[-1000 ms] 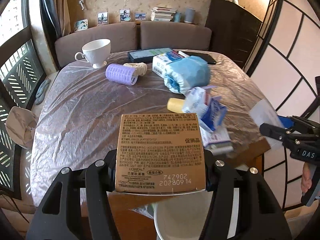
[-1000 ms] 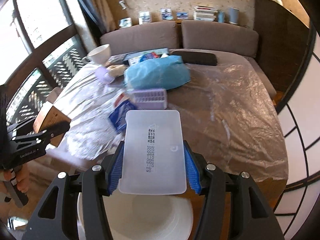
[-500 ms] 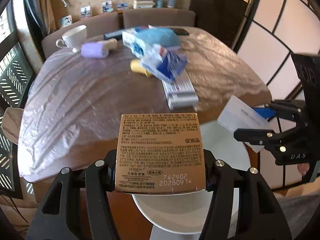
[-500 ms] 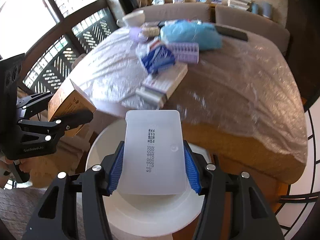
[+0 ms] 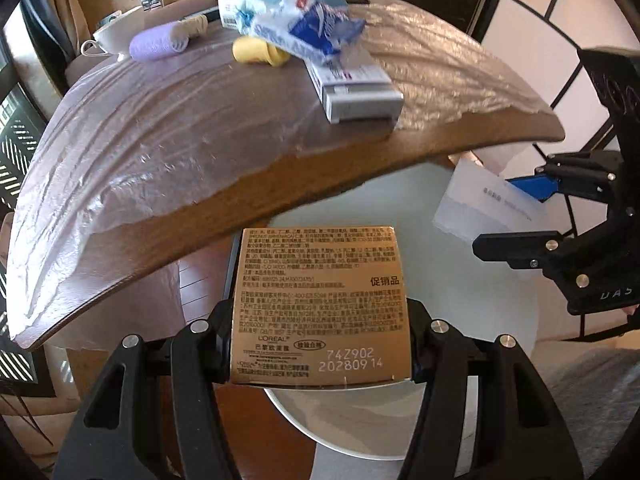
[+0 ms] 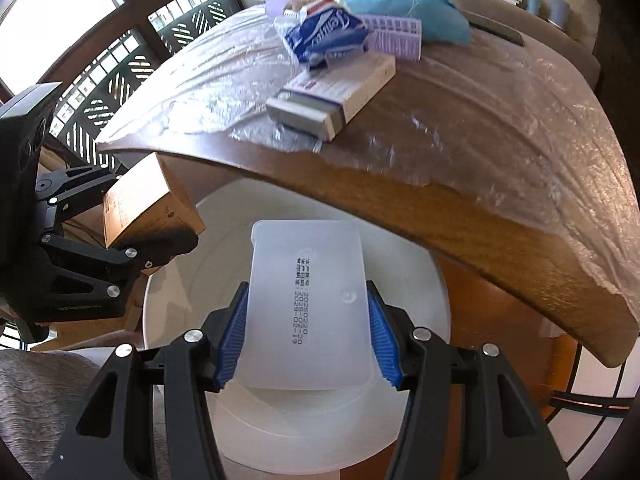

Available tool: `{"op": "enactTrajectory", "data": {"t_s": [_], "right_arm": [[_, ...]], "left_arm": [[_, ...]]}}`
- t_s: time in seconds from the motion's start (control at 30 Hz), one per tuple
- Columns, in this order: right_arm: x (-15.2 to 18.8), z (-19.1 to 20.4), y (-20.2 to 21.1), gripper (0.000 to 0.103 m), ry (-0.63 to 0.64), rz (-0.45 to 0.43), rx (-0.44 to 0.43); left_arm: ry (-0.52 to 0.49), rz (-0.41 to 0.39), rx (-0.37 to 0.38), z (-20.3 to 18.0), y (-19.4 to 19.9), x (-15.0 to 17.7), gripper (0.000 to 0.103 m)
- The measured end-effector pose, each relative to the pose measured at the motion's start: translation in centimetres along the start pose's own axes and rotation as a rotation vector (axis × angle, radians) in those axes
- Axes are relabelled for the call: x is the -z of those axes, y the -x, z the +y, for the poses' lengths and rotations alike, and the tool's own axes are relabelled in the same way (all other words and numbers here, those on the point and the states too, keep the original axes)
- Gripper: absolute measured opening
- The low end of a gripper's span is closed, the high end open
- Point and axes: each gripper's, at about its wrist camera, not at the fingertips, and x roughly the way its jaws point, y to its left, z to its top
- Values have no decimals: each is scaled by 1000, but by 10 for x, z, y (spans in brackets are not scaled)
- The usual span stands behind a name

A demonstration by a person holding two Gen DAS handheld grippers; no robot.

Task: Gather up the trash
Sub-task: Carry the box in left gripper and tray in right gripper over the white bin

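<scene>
My left gripper (image 5: 320, 334) is shut on a gold cardboard box (image 5: 320, 304) with printed text, held over the white round bin (image 5: 480, 300) below the table edge. My right gripper (image 6: 306, 344) is shut on a translucent white plastic box (image 6: 306, 300), held above the same bin (image 6: 404, 280). The left gripper with the gold box (image 6: 148, 200) shows at the left of the right wrist view. The right gripper with the plastic box (image 5: 488, 204) shows at the right of the left wrist view.
The wooden table (image 5: 280, 184) under a clear plastic sheet carries a long white carton (image 5: 352, 88), a blue-and-white wrapper (image 5: 312, 32), a yellow item (image 5: 260, 52), a purple roll (image 5: 158, 44), a blue bag (image 6: 400, 8) and a white cup (image 5: 116, 36). A sofa stands behind.
Both grippers have dropped from table height to below the table edge, over the white bin, each still holding its box. The two grippers have come closer together.
</scene>
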Motion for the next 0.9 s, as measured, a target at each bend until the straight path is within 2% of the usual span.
{"op": "enactTrajectory", "data": {"t_s": [0.33, 0.9], "right_arm": [[5, -4, -25, 54, 13, 37, 19], [6, -10, -55, 54, 19, 94, 36]], "left_arm": [[-19, 58, -12, -2, -28, 9, 60], [-53, 110, -39, -9, -63, 19, 60]]}}
